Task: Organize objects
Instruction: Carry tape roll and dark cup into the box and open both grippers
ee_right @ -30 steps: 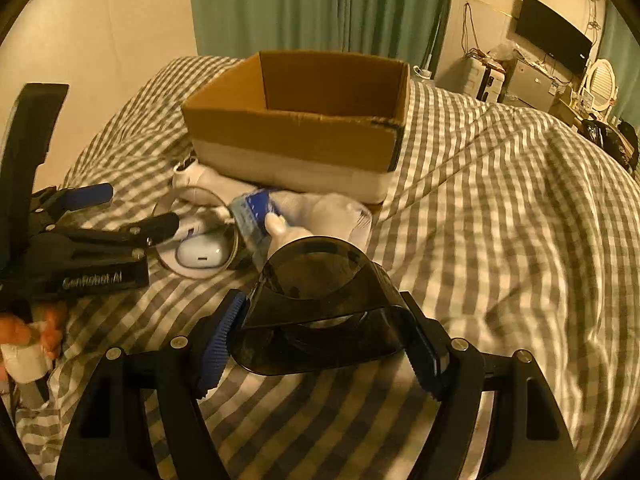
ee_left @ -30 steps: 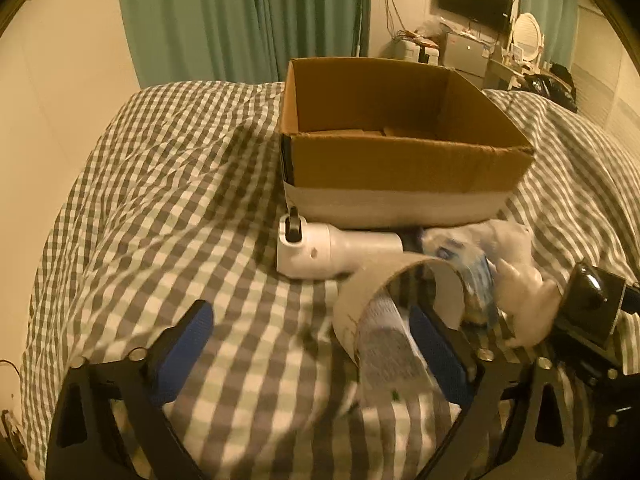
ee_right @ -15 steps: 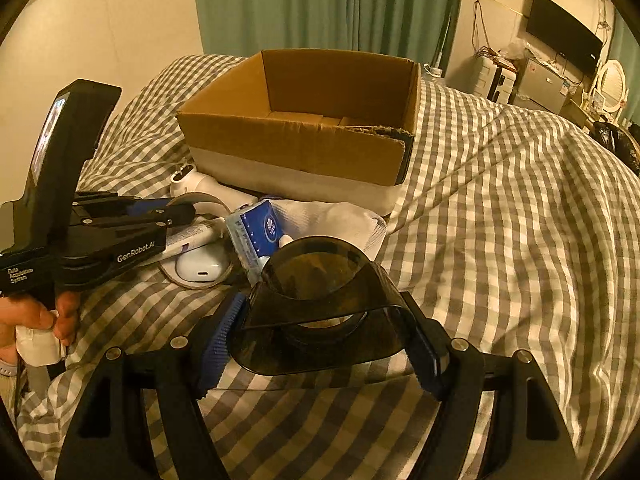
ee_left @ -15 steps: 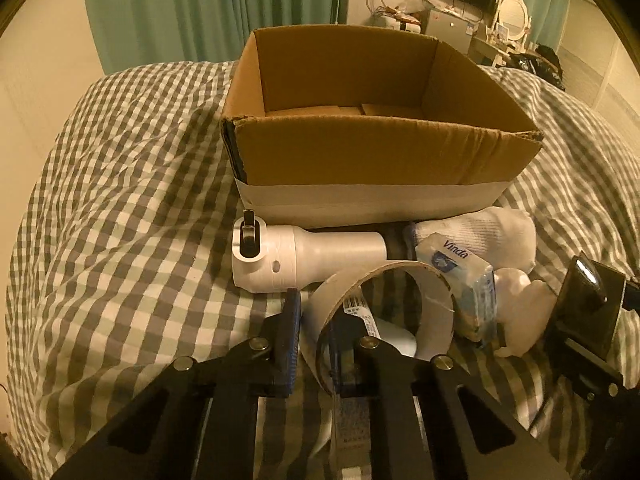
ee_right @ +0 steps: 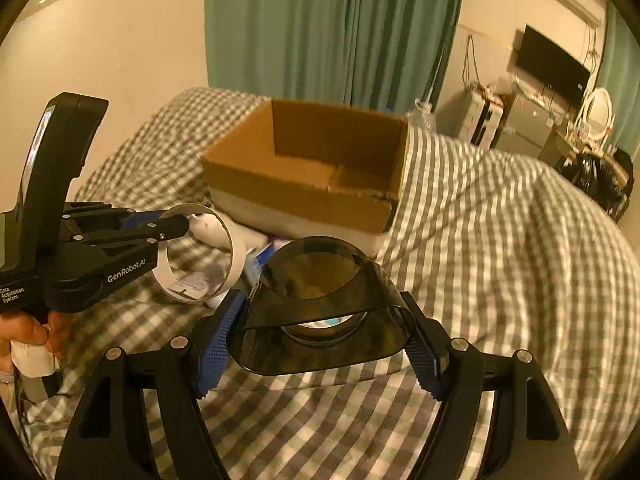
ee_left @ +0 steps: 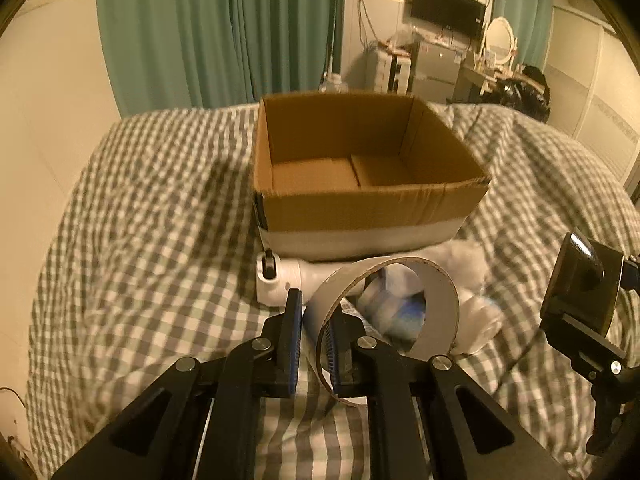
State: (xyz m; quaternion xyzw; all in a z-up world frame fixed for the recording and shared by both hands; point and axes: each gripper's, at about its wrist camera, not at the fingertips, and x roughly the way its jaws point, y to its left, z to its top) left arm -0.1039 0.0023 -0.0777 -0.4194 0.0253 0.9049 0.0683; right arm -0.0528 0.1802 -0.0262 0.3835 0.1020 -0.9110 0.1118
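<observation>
An open cardboard box [ee_left: 360,204] stands on the checked bed; it also shows in the right wrist view [ee_right: 304,196]. My left gripper [ee_left: 314,344] is shut on the wall of a cardboard tape ring [ee_left: 436,312] and holds it lifted in front of the box; the ring also shows in the right wrist view [ee_right: 236,256]. My right gripper [ee_right: 320,344] is shut on a dark translucent plastic cup [ee_right: 320,312], held above the bed. A white cylindrical device [ee_left: 288,280], a tissue pack [ee_left: 400,312] and white cloth [ee_left: 468,268] lie by the box front.
The checked bedspread [ee_right: 500,240] covers the whole bed. Green curtains [ee_left: 224,32] hang behind it, and a desk with a TV [ee_left: 448,8] stands at the far right. The right gripper's body [ee_left: 580,300] is at the right edge of the left wrist view.
My left gripper closed on the tape ring's wall and lifted it off the bed. My right gripper rose with the dark cup. The box's inside now shows more.
</observation>
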